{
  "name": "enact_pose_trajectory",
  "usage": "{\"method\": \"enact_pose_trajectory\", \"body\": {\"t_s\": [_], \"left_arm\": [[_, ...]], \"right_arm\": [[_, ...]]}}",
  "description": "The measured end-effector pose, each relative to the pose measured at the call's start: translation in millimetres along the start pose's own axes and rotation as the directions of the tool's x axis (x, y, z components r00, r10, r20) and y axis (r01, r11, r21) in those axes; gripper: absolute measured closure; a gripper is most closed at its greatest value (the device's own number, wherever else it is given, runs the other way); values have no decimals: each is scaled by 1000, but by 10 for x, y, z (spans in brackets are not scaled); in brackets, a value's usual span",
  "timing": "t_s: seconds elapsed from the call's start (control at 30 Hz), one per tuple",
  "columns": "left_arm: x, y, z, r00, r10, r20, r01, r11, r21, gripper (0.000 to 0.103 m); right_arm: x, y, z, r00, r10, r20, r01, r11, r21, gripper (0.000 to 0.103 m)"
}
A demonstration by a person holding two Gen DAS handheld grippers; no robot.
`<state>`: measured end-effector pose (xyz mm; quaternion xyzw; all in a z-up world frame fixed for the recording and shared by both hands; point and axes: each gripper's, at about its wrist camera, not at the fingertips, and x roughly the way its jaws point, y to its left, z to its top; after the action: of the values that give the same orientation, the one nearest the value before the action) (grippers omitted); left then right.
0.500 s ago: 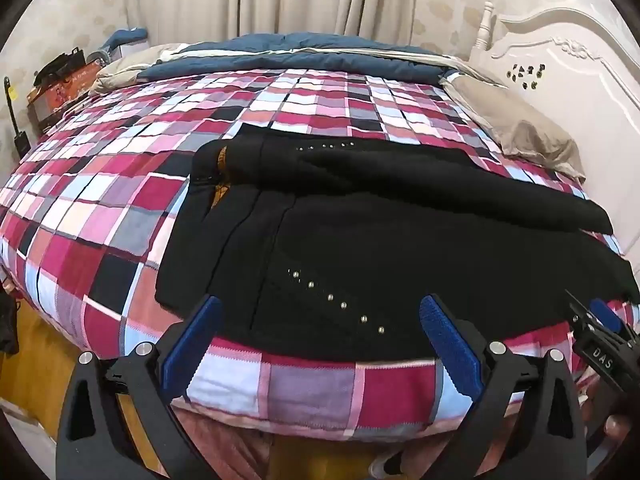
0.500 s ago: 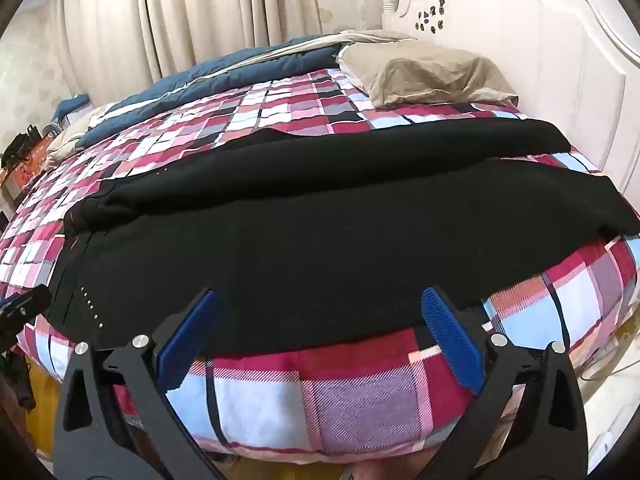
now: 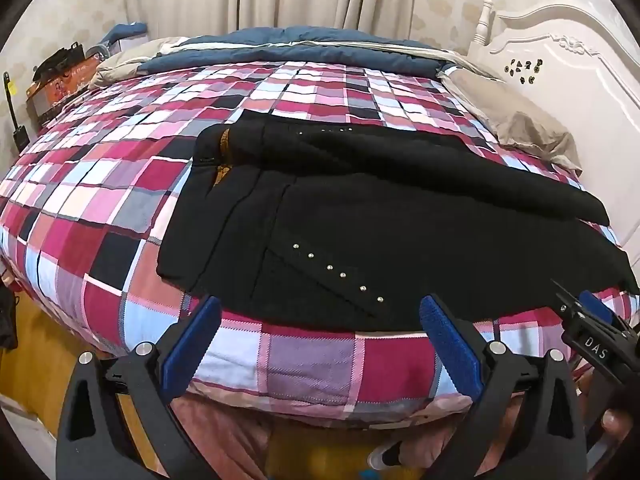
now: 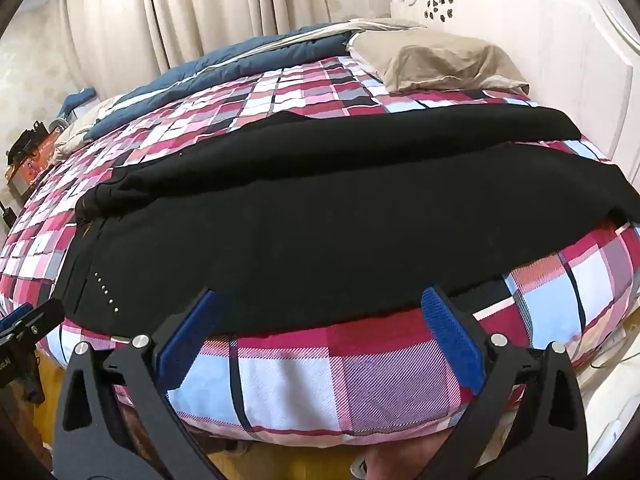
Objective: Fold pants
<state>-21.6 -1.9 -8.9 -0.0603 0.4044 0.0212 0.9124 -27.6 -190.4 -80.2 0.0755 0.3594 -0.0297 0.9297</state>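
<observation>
Nearest, the left gripper (image 3: 320,338) and right gripper (image 4: 320,334) both hover with fingers spread wide and empty, just short of the bed's (image 3: 312,364) near edge. The black pants (image 3: 400,216) lie spread across the checked quilt, one leg already partly lapped over the other. They look soft, thick and limp (likely to sag between two holds), so waistband (image 3: 218,164) and hem ends seem the best grips. Beyond, a beige pillow (image 4: 440,60) and blue duvet (image 3: 288,46) sit well apart; nothing blocks.
</observation>
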Motion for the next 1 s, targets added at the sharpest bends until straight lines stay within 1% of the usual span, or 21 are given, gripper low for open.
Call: {"method": "enact_pose_trajectory", "body": {"t_s": [0.63, 1.0], "left_arm": [[-11, -42, -22, 1000, -1, -5, 1, 1000, 15, 4], [-105, -98, -41, 1000, -5, 14, 5, 999, 31, 4]], "right_arm": [[-6, -32, -37, 1000, 16, -19, -15, 999, 33, 2], [-100, -38, -86, 1000, 21, 2, -21, 999, 42, 2]]}}
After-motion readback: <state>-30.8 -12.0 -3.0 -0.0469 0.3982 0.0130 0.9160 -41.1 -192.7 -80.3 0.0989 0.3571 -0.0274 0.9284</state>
